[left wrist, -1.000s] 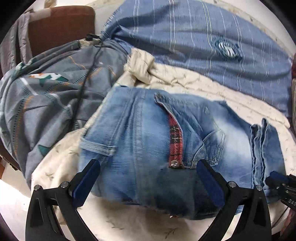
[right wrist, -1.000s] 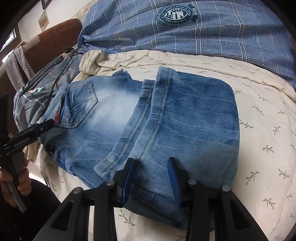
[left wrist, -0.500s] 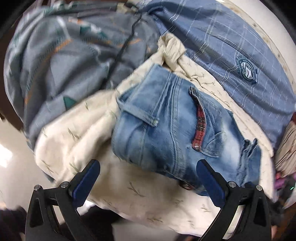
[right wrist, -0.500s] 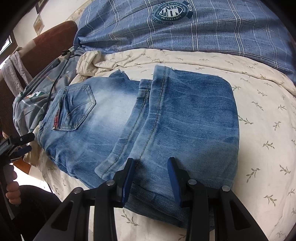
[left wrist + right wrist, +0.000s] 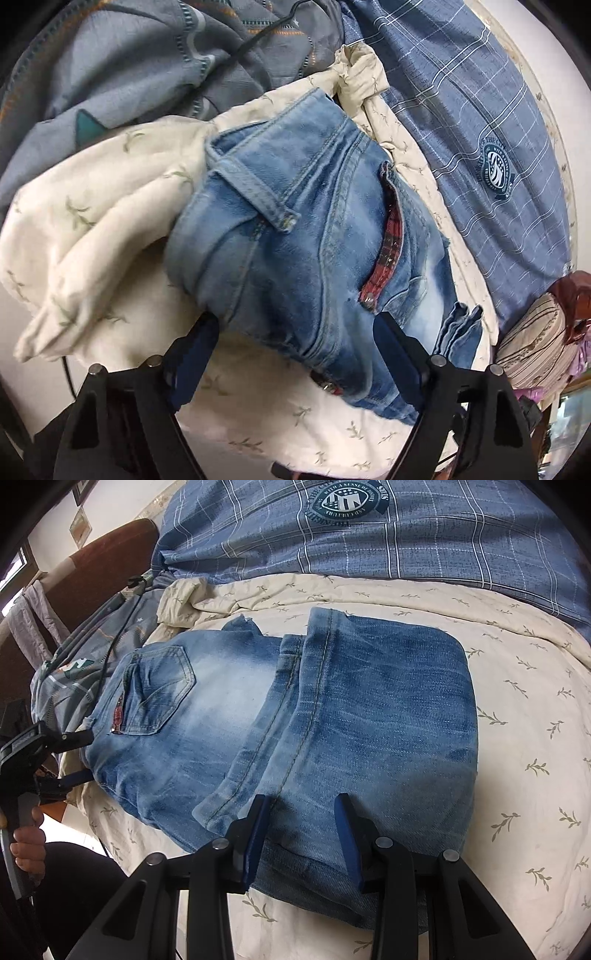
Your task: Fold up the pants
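Light blue jeans (image 5: pixel 332 720) lie partly folded on a cream leaf-print sheet (image 5: pixel 517 701), legs folded over toward the right, waist and back pocket (image 5: pixel 162 690) at the left. In the left wrist view the waistband end (image 5: pixel 295 240) with a red plaid lining fills the middle. My left gripper (image 5: pixel 295 336) is open with the waistband edge between its fingers; it also shows in the right wrist view (image 5: pixel 70 753) at the waist. My right gripper (image 5: pixel 303 823) is partly open over the near edge of the folded legs.
A blue plaid quilt with a crest (image 5: pixel 351 535) lies behind the jeans. A grey patterned blanket (image 5: pixel 110 74) with a black cable sits by the waist end. A brown headboard (image 5: pixel 92 576) stands at far left. Striped fabric (image 5: pixel 535 339) lies at the right.
My left gripper swung away and tilted, then came back in to the waistband, its fingers now narrower. The right gripper and the folded legs have stayed still.
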The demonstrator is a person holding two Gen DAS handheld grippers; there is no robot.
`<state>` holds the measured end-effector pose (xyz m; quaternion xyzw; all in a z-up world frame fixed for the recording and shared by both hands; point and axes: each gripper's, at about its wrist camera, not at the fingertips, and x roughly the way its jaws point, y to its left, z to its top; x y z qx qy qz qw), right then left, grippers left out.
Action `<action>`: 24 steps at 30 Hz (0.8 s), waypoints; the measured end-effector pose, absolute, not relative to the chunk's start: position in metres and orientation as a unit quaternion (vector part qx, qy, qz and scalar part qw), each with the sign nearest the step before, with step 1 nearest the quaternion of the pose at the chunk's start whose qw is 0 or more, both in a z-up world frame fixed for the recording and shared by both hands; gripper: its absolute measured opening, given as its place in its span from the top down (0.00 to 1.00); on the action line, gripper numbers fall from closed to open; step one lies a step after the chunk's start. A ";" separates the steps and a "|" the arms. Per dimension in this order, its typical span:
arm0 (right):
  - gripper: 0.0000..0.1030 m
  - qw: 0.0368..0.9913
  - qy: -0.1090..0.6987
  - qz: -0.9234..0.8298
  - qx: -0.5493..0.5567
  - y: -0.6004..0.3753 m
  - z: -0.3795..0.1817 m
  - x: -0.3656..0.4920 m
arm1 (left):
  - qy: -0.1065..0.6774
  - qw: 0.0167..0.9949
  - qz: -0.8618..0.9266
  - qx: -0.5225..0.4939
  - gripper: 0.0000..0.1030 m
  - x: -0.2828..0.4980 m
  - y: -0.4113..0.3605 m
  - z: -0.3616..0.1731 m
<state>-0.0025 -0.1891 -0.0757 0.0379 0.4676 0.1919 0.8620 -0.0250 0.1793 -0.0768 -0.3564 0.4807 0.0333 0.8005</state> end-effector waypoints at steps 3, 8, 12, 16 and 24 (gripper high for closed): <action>0.60 0.862 0.467 0.192 0.032 -0.188 -0.075 -0.002 | 0.487 0.798 0.043 -0.353 0.17 -0.017 0.176 -0.082; 0.60 0.862 0.467 0.193 0.032 -0.188 -0.076 -0.002 | 0.475 0.803 0.052 -0.356 0.17 -0.006 0.171 -0.078; 0.60 0.863 0.466 0.193 0.030 -0.188 -0.076 -0.003 | 0.454 0.832 0.044 -0.316 0.17 -0.006 0.159 -0.063; 0.60 0.863 0.466 0.193 0.030 -0.187 -0.076 -0.003 | 0.455 0.832 0.044 -0.313 0.17 0.002 0.160 -0.065; 0.60 0.863 0.466 0.194 0.028 -0.187 -0.076 -0.003 | 0.498 0.797 0.043 -0.338 0.16 -0.007 0.165 -0.088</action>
